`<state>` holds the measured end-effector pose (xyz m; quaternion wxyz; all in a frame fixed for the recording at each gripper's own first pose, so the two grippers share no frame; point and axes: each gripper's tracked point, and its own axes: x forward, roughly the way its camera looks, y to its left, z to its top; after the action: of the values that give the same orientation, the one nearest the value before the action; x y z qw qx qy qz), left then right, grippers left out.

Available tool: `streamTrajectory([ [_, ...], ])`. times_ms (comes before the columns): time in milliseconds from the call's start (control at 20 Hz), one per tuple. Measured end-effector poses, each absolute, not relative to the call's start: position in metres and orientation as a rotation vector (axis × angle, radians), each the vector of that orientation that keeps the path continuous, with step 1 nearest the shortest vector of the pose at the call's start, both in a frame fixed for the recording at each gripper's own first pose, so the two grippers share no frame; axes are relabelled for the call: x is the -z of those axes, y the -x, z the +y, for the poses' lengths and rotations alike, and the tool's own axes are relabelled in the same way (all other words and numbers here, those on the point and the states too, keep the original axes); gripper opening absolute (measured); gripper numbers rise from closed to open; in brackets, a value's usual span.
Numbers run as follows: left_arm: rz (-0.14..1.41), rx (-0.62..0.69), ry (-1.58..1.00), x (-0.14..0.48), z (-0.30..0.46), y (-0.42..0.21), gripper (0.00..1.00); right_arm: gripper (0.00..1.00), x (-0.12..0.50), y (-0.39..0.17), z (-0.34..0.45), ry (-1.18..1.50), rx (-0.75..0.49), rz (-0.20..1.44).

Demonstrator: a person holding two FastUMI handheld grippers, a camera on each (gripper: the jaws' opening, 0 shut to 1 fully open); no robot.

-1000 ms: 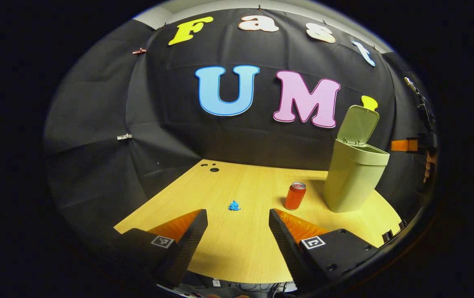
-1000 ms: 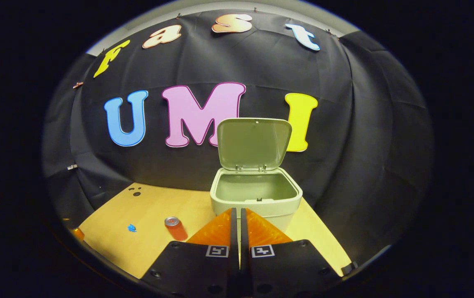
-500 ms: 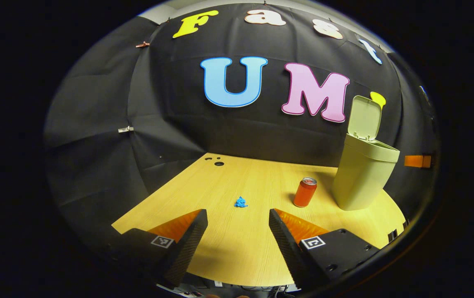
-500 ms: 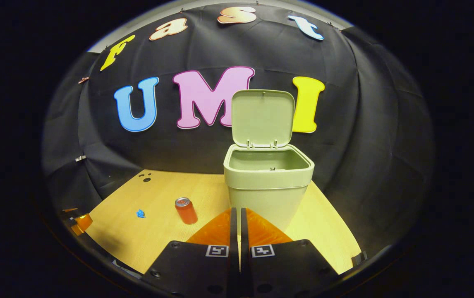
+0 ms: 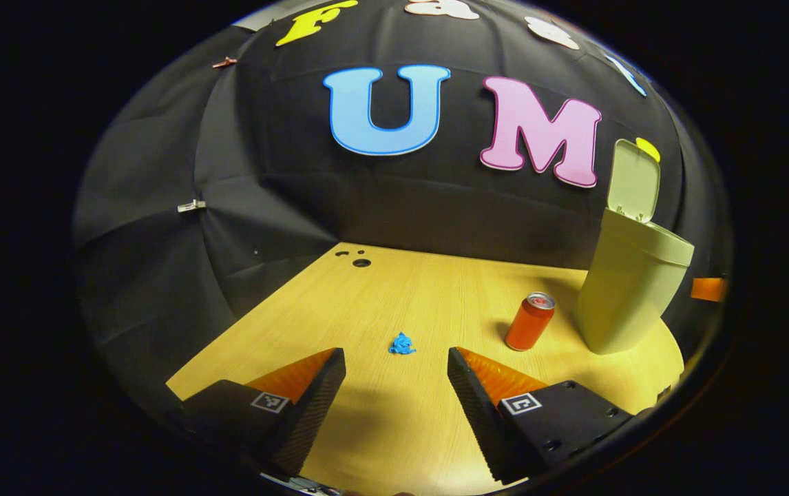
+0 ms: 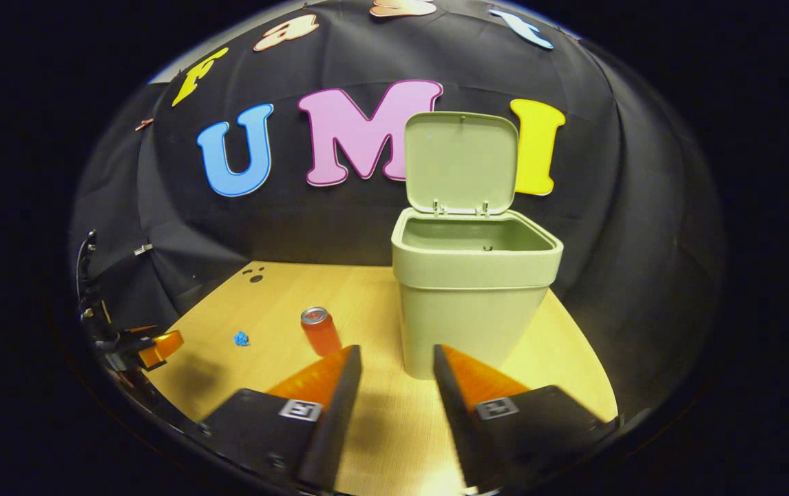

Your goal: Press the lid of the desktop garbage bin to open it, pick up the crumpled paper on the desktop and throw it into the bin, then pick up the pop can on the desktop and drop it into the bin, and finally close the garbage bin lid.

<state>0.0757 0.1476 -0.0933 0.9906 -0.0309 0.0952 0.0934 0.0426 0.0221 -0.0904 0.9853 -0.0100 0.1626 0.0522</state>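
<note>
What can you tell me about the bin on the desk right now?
The bin is a pale green, plastic-looking box with rounded corners, tapering slightly toward its base. It stands upright on the wooden desk near the cloth wall. Its hinged lid is open, standing nearly vertical at the back on two small hinges. What shows of the inside looks empty. The can stands apart beside it. Nothing touches it but the desk.

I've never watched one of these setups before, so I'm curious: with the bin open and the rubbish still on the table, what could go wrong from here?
1. The crumpled paper is tiny and low on the table; the open left hand-held gripper might close above it or push it away.
2. The pop can stands upright near the bin; a sideways nudge could topple it and let it roll.
3. The lid stands upright; bumping it during a drop could shut it early.
</note>
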Motion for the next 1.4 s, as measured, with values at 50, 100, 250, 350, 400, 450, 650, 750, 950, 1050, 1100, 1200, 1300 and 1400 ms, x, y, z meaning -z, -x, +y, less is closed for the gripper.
streamTrajectory([
  [50,0.21,-0.184,0.083,0.102,0.148,-0.086,0.96,0.99,0.094,-0.043,0.022,0.023,-0.105,0.335],
  [100,0.227,-0.185,0.098,0.107,0.148,-0.095,0.96,1.0,0.099,-0.043,0.022,0.025,-0.103,0.344],
  [250,0.239,-0.201,0.09,0.117,0.155,-0.126,0.96,0.98,0.109,-0.038,0.017,0.031,-0.092,0.374],
  [350,0.247,-0.212,0.069,0.123,0.161,-0.146,0.96,0.98,0.12,-0.035,0.014,0.03,-0.086,0.406],
  [400,0.252,-0.215,0.061,0.125,0.164,-0.157,0.96,0.98,0.126,-0.034,0.013,0.025,-0.087,0.425],
  [450,0.258,-0.216,0.051,0.129,0.166,-0.167,0.96,0.98,0.131,-0.033,0.012,0.018,-0.084,0.442],
  [650,0.302,-0.239,0.03,0.155,0.177,-0.204,0.96,0.98,0.144,-0.026,0.011,0.006,-0.081,0.489],
  [750,0.328,-0.249,0.042,0.166,0.179,-0.217,0.96,0.98,0.149,-0.022,0.01,0.009,-0.08,0.505],
  [950,0.398,-0.248,0.044,0.193,0.181,-0.235,0.96,0.98,0.158,-0.016,0.012,0.006,-0.089,0.536],
  [1050,0.411,-0.245,0.042,0.198,0.181,-0.24,0.96,0.99,0.16,-0.014,0.013,0.008,-0.091,0.543],
  [1100,0.415,-0.239,0.034,0.2,0.179,-0.243,0.96,0.98,0.161,-0.014,0.013,0.01,-0.093,0.546],
  [1200,0.415,-0.243,0.021,0.2,0.178,-0.247,0.95,0.98,0.164,-0.013,0.013,0.014,-0.094,0.555],
  [1300,0.409,-0.249,0.023,0.2,0.177,-0.256,0.91,0.98,0.166,-0.01,0.014,-0.002,-0.094,0.57],
  [1400,0.412,-0.257,0.035,0.202,0.176,-0.26,0.85,0.99,0.165,-0.011,0.014,-0.013,-0.09,0.569],
])
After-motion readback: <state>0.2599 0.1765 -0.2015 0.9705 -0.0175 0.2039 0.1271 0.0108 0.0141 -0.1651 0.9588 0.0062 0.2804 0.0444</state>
